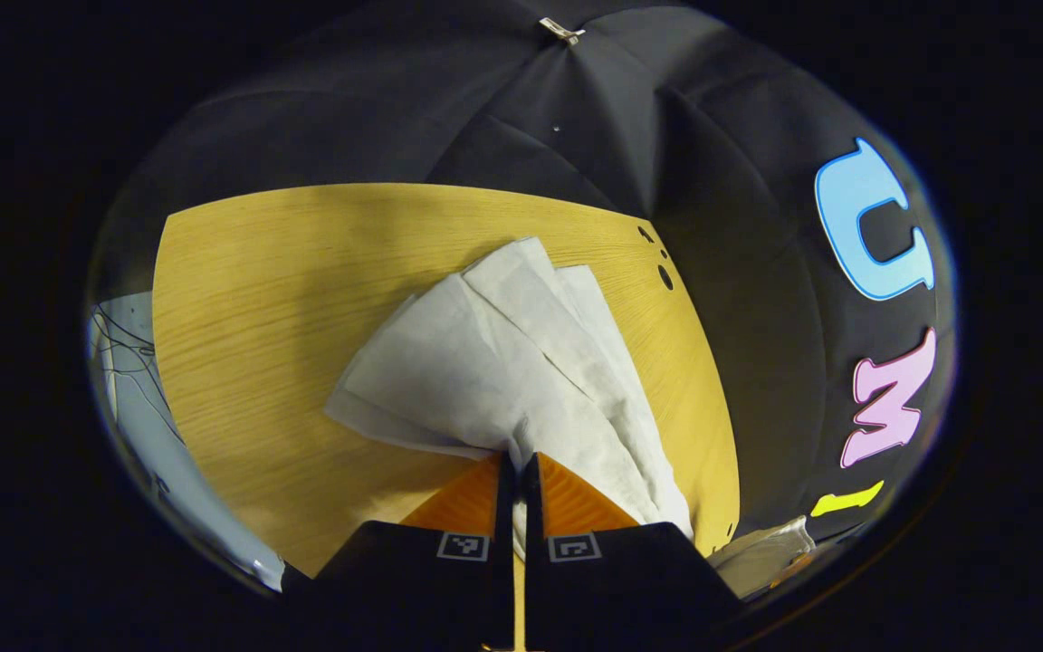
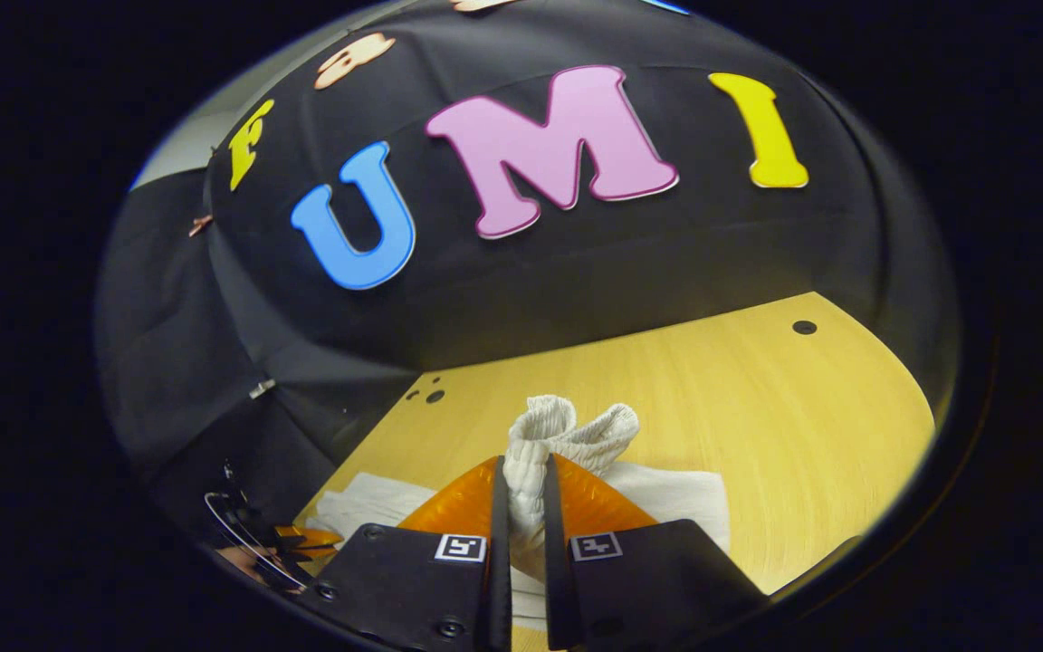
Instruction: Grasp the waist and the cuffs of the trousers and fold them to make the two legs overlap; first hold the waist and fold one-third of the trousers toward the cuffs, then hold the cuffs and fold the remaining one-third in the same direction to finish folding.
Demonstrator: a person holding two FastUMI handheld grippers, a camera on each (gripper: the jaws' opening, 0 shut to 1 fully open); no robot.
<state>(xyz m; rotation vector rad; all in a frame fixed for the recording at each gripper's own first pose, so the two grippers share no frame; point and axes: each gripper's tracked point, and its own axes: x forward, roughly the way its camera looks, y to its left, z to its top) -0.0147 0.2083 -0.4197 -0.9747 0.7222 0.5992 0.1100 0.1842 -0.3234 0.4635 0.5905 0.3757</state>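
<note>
Left gripper view: the left hand-held gripper (image 1: 519,464) sits at the bottom, its two fingers drawn nearly together and pinching a thin edge of the white trousers (image 1: 503,362). From that pinch the cloth fans out in flat, creased layers across the pale wooden desk (image 1: 250,308), reaching toward the far edge. The layers overlap unevenly, which suggests thin, light, limp fabric that drapes and slides rather than holding a shape.

Right gripper view: the right hand-held gripper (image 2: 526,493) is clamped on a bunched, ribbed band of the trousers, probably the elastic waist (image 2: 567,426), which rises between its fingers in a soft loop. More white cloth lies flat on the desk behind and beside the fingers. At lower left another hand-held gripper shows faintly, too dark to read.

Judging by this, the ribbed band is thicker and grips well, a sound place to hold. The thin leg edge looks likelier to slip, so it wants a deep, firm pinch through all layers.
</note>
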